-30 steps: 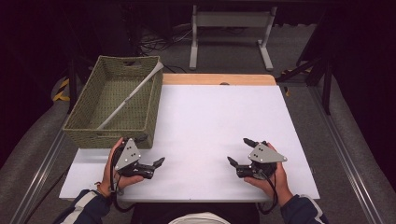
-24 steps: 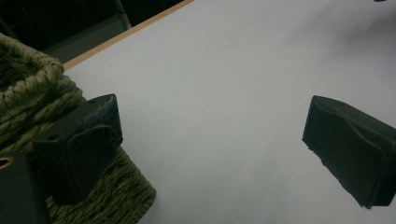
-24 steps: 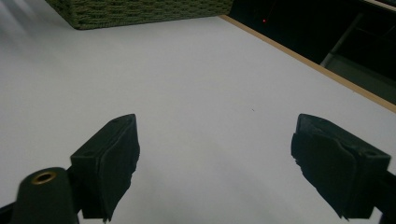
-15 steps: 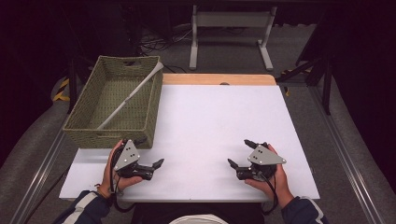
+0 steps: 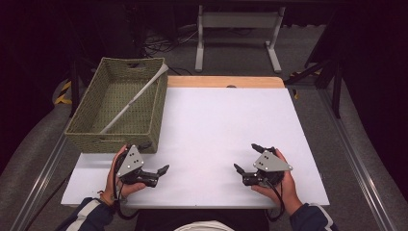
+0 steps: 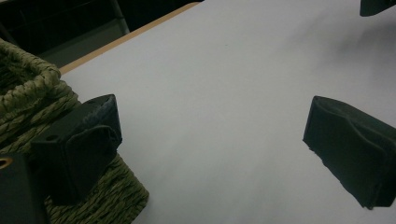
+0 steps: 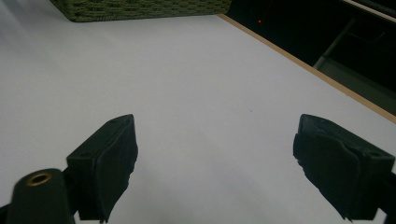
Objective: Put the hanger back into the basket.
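Both grippers rest low over the white table [image 5: 216, 125] near its front edge, each held in a hand. My left gripper [image 5: 155, 159] is open, its jaws wide apart, one of them close to the front right corner of a woven green basket [image 5: 118, 72]. In the left gripper view the left gripper [image 6: 212, 119] holds nothing, and the basket [image 6: 28, 93] lies just behind its left jaw. My right gripper [image 5: 245, 157] is also open over bare table. The right gripper view shows the right gripper [image 7: 215, 135] with nothing between its jaws.
The basket stands at the table's left and holds a long white stick [image 5: 134, 98] lying diagonally. A wooden strip [image 5: 221, 82] runs along the far edge. Beyond it are a metal stand [image 5: 238, 33] and a dark floor. The basket's wall [image 7: 140, 9] sits far ahead in the right gripper view.
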Available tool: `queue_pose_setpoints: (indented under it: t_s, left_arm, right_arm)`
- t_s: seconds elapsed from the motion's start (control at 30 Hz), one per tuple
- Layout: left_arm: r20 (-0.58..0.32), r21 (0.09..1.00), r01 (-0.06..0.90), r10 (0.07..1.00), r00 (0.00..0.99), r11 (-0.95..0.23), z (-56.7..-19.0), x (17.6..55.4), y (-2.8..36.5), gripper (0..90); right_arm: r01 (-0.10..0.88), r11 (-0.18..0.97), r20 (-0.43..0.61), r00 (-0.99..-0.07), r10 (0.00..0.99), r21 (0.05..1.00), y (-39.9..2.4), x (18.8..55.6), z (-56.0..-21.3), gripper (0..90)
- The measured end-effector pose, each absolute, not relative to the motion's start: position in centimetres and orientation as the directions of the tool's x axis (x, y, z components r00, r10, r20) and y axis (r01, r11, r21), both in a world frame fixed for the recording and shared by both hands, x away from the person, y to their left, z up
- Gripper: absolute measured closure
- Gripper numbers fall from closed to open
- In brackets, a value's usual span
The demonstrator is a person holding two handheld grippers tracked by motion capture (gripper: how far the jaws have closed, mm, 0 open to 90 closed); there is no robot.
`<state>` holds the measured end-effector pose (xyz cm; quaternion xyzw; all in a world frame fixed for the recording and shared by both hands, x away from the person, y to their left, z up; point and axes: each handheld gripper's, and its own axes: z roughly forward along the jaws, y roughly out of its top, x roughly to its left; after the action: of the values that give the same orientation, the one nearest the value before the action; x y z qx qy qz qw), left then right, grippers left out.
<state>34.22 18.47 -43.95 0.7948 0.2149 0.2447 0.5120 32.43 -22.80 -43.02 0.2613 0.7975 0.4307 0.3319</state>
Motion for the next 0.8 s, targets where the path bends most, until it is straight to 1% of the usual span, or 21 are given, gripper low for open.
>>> queue_pose_setpoints:
  t_s: [0.8]
  left_arm:
    - [0.171,0.908,0.101,0.581,0.795,-0.406,-44.15,34.68,18.17,5.4]
  right_arm:
    - [0.128,0.521,-0.337,-0.629,0.701,0.844,-22.96,32.53,-43.50,14.0]
